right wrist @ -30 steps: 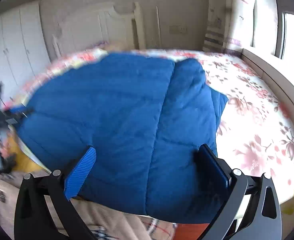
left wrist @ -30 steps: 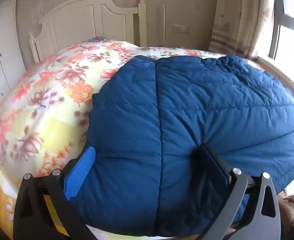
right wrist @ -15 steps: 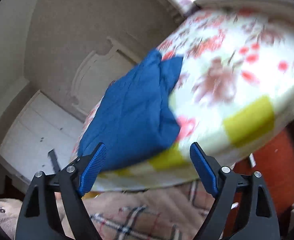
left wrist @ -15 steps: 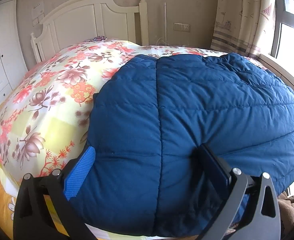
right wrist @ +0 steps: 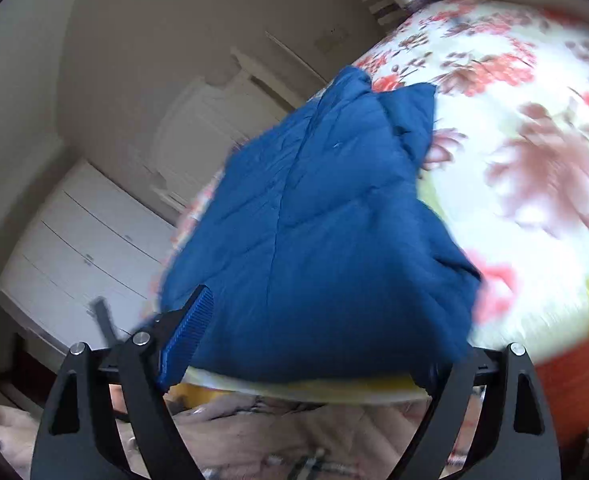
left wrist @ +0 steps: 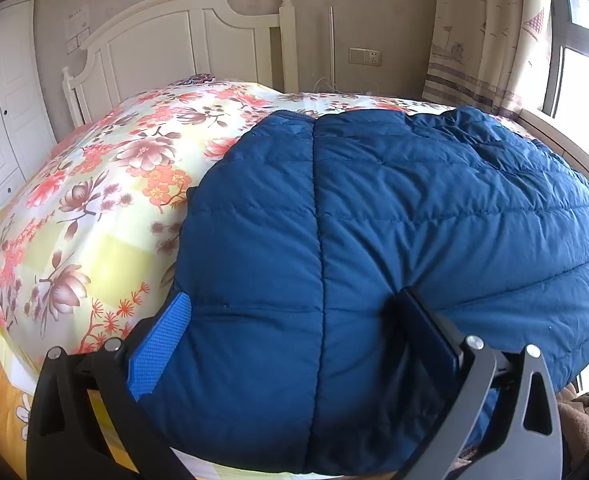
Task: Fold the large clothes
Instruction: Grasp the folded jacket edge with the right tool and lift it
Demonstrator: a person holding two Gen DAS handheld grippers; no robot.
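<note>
Floral bed [left wrist: 106, 208] carries blue jacket [left wrist: 374, 240]; left gripper [left wrist: 294, 320], right gripper [right wrist: 318, 344] both spread wide.

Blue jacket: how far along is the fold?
Done: blue jacket lies flat on the bedspread, narrowed to a block, no sleeve sticking out. In hand: left claw straddles its near edge, jaws wide; right claw, jaws just opening further, frames the near corner, no pinch visible. Left: seemingly grip the edge and fold it over.

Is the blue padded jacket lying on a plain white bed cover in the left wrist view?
No, the blue padded jacket lies on a bed cover printed with red and brown flowers on pale yellow and white.
</note>
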